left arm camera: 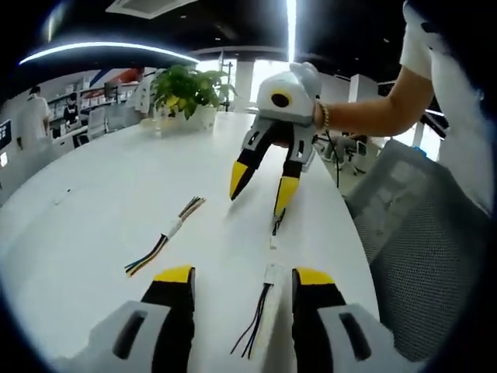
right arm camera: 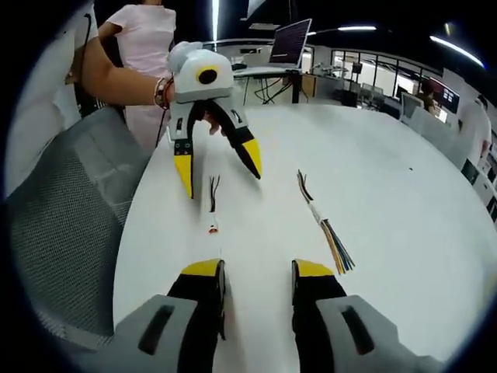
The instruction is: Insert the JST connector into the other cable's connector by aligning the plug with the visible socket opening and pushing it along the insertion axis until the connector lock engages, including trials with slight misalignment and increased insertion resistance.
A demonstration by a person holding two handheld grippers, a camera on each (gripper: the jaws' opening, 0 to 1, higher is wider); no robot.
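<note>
Both pairs of tongs hung released over the broad white table [left arm camera: 93, 210], nothing grasped: the left tongs [left arm camera: 242, 273] near the camera, the right tongs [left arm camera: 262, 190] facing them. Between them lay the thin black-wired cable with its small pale JST connector [left arm camera: 269, 273]; the multicoloured ribbon cable with a white sleeve [left arm camera: 167, 235] lay apart. Pickup seemed pending; next, each needed gripping near its connector.

Nothing readable anywhere here, no labels or brand marks on the cables, the grippers or the table, and the monitor [right arm camera: 290, 40] way at the back is too blurry.
</note>
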